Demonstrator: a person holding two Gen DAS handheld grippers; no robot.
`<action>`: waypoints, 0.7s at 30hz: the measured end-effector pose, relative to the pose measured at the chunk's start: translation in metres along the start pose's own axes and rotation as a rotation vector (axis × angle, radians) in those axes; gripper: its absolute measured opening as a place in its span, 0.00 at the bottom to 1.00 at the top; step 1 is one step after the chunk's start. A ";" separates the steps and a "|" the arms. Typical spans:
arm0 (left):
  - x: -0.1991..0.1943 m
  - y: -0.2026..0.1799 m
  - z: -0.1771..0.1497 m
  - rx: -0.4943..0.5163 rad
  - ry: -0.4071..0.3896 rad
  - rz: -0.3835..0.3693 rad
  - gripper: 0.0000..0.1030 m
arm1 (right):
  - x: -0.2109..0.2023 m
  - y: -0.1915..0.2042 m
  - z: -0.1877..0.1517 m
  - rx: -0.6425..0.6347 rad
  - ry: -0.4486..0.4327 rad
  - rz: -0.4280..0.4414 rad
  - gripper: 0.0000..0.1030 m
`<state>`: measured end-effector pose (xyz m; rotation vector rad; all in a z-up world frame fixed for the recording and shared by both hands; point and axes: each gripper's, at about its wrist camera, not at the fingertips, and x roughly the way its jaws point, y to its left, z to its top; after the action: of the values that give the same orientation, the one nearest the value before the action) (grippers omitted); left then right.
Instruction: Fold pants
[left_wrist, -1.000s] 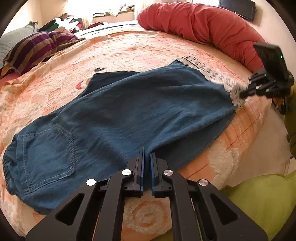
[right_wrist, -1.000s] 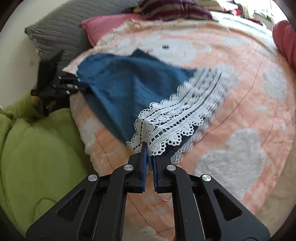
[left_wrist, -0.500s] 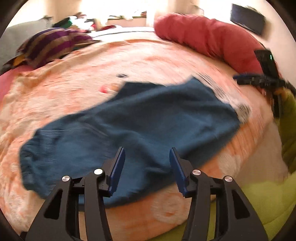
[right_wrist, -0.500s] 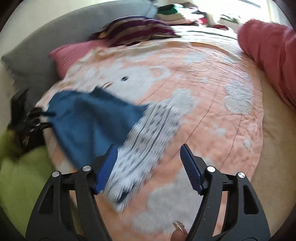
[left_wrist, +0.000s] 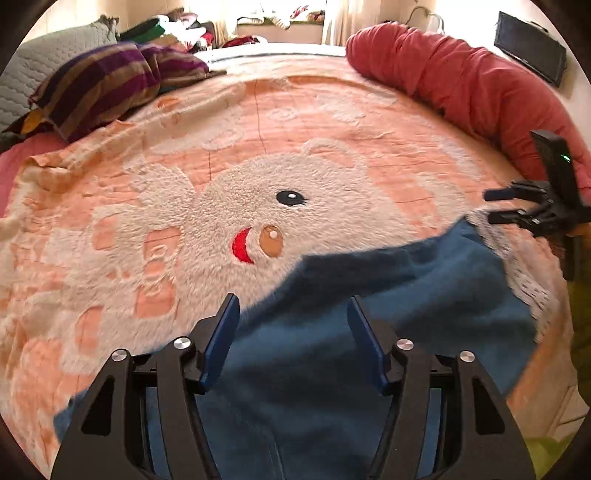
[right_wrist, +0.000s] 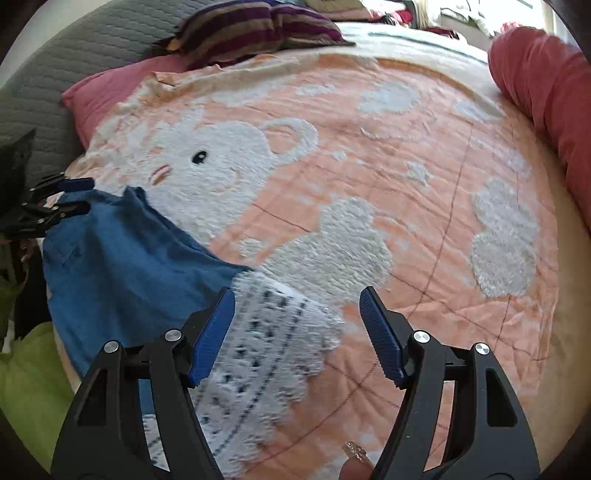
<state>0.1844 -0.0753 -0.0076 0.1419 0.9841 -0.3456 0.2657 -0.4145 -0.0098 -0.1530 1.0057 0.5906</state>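
Note:
The blue pants (left_wrist: 424, 288) lie flat on the peach bear blanket (left_wrist: 258, 147), near its front edge. Their white lace cuff (right_wrist: 266, 350) spreads under my right gripper (right_wrist: 297, 291), which stands open above it with nothing pinched. In the left wrist view the same gripper (left_wrist: 489, 207) hovers at the lace end (left_wrist: 524, 280). My left gripper (left_wrist: 292, 301) hangs over the blue cloth; its jaws are opening and the pads touch nothing. From the right wrist view it (right_wrist: 90, 195) sits at the far corner of the pants (right_wrist: 122, 266).
A red bolster (left_wrist: 461, 85) runs along the bed's right side. A striped pillow (left_wrist: 103, 85) and a grey one (right_wrist: 74, 74) lie at the far left. Something lime green (right_wrist: 29, 387) sits below the bed's front edge. A fingertip (right_wrist: 354, 458) shows under the right gripper.
Both grippers were shut on the pants' edges; both have let go and opened. Each has swung forward over the bed, and the pants now lie lower in both views.

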 end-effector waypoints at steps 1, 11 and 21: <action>0.008 0.002 0.002 -0.004 0.010 -0.015 0.58 | 0.004 -0.005 -0.003 0.014 0.008 0.013 0.61; 0.063 -0.002 0.004 -0.072 0.043 -0.145 0.32 | 0.013 -0.006 -0.022 0.041 -0.027 0.114 0.34; 0.026 0.009 0.027 -0.108 -0.077 -0.100 0.04 | -0.014 0.007 0.009 -0.015 -0.140 0.096 0.19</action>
<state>0.2220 -0.0797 -0.0153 -0.0187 0.9332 -0.3856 0.2632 -0.4108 0.0073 -0.0760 0.8764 0.6877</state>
